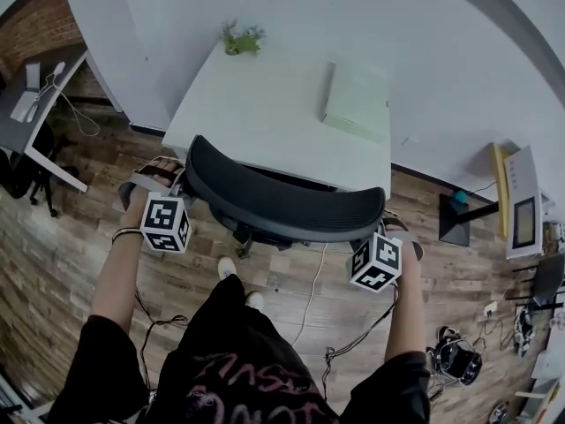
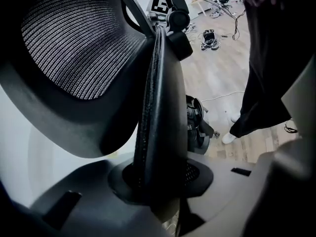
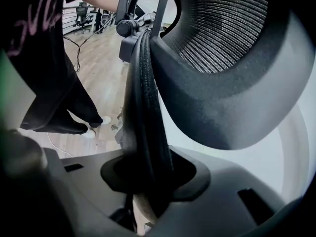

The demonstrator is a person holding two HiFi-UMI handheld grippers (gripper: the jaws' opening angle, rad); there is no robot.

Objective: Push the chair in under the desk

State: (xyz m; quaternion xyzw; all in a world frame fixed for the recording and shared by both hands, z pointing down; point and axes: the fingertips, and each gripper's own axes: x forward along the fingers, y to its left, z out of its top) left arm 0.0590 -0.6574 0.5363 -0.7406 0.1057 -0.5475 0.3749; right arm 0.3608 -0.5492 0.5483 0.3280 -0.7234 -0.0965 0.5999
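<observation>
Left gripper (image 2: 159, 189) and right gripper (image 3: 148, 179) each clamp a side edge of the backrest (image 1: 282, 203) in their fingers; the chair (image 1: 250, 233) stands at the table's (image 1: 265, 113) near edge. Uneven pushing could swivel it, jamming an armrest (image 1: 152, 177).

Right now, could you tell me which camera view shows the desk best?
The head view: most of the white desk top shows, with the chair's backrest at its near edge. Both gripper views are filled by the backrest's edge; behind it only white shows, possibly the desk.
</observation>
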